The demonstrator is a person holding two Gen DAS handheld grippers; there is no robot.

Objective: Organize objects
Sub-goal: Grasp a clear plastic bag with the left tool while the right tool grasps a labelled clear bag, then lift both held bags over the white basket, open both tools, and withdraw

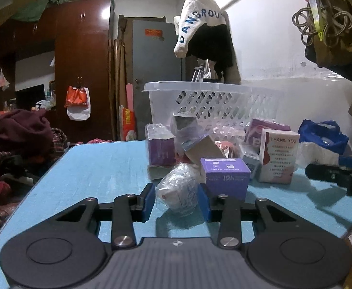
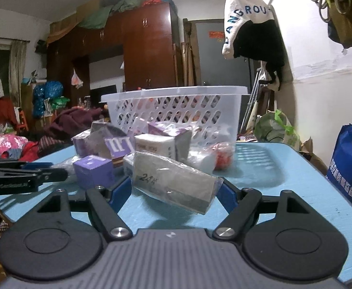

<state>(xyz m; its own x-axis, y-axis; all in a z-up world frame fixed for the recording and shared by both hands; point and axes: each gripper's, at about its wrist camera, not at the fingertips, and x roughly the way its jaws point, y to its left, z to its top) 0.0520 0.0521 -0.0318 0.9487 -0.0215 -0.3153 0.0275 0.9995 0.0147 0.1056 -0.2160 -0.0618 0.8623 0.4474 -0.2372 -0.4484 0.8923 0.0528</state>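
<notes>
While both grippers sit low over the blue table, the left gripper has its 2 fingers clamped on a plastic-wrapped packet in front of the white basket. The right gripper grips a wrapped grey box, also in front of the basket, beside the pile of boxes

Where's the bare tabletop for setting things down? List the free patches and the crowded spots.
Free: the blue table left of the plastic-wrapped packet at the left gripper, out to its rounded edge; also the strip right of the white basket towards the blue bag. Crowded: the pile of boxes before the basket.
</notes>
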